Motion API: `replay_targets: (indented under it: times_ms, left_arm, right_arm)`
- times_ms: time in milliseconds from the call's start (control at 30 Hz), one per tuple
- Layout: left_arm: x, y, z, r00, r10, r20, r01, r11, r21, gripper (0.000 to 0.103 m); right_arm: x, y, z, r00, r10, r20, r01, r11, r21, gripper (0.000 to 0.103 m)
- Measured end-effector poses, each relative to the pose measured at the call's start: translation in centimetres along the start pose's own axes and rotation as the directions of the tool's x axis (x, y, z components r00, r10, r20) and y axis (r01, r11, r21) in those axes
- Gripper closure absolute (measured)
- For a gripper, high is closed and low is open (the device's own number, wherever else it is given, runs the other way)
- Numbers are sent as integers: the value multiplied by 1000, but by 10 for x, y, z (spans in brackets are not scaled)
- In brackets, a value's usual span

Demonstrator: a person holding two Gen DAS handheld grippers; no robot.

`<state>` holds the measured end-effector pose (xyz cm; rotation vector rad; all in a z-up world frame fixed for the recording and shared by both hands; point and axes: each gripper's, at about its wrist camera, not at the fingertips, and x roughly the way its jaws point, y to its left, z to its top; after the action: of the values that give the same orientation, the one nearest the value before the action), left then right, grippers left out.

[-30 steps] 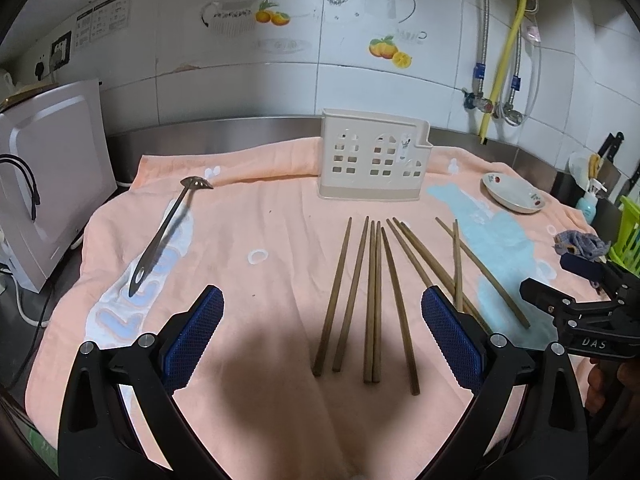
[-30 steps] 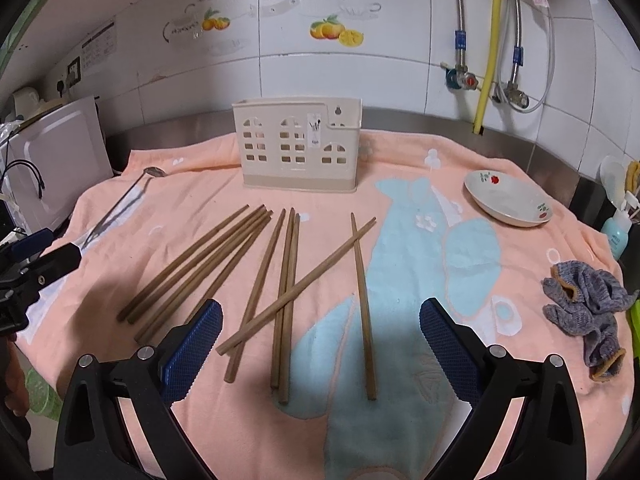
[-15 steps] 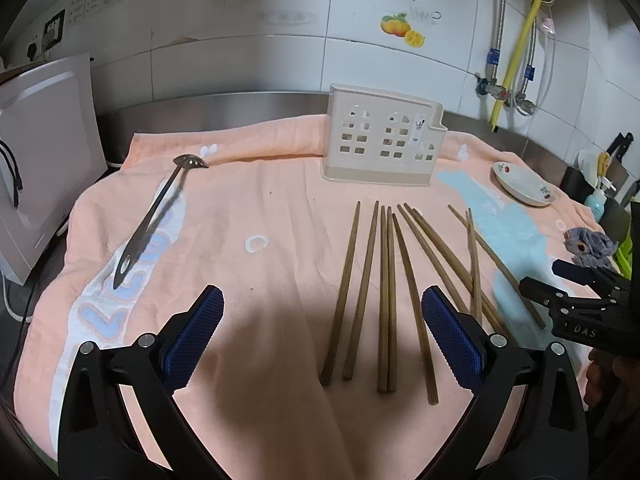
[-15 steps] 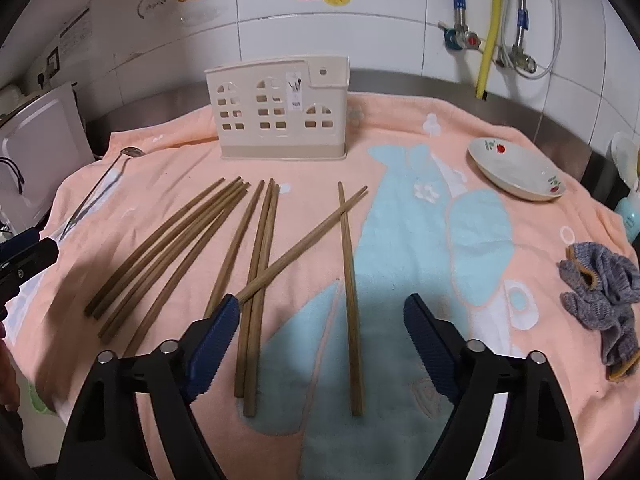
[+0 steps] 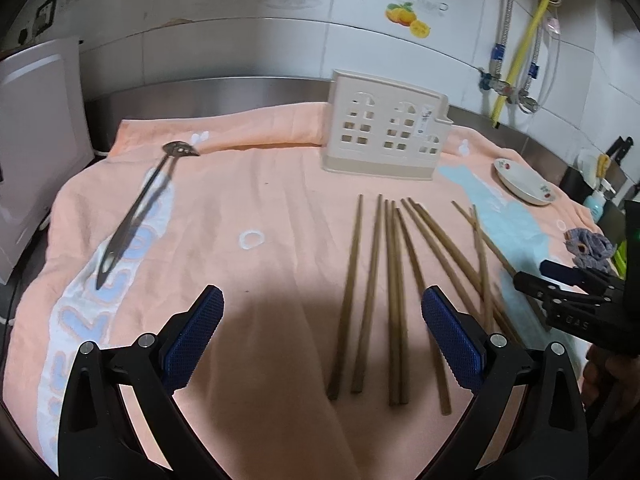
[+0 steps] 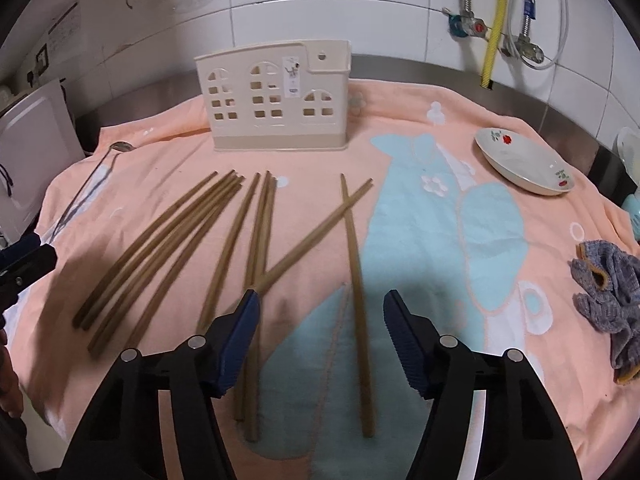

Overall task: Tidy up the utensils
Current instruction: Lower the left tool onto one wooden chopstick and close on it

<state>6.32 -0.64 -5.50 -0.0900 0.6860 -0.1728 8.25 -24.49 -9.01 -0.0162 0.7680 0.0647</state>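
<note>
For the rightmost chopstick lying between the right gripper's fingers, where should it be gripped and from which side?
Probably its near half, from above, fingers closing across its width. The chopstick lies flat on the towel, running away from the open right gripper; its far end crosses another chopstick, while the near half lies free.

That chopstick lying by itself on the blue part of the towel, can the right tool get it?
Probably yes. The right tool is open and the lone chopstick runs between its fingers, with nothing on top near them. Another chopstick crosses it only near the far tip.
</note>
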Motion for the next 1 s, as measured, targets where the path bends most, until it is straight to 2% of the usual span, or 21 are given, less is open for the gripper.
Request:
replay_targets:
  times_ms: [233,433,533,667,800,1000]
  left_arm:
    - [6,-29,-1,993,-119,-11,119,991,58,5]
    - [15,-63,-3,976,-216,-39,219,968,126,7]
    - [22,-80,-5,964,-257,-72,266,952,153,13]
    - [34,-97,-7,947,-301,-110,317,931,179,26]
    - [49,-110,-9,934,-319,-159,347,915,205,41]
    - [65,-123,-11,922,-324,-213,370,900,230,56]
  right_arm:
    - [4,-12,-9,1000,2,-22,-2,1000,5,48]
    - [-1,-22,-13,1000,13,-12,-13,1000,14,48]
    - [-3,-27,-14,1000,19,-7,-19,1000,19,48]
    - [-4,-34,-17,1000,25,-4,-25,999,31,48]
    - [-2,-39,-19,999,33,-7,-33,999,44,48]
    - [3,-43,-21,998,53,-15,-52,997,57,48]
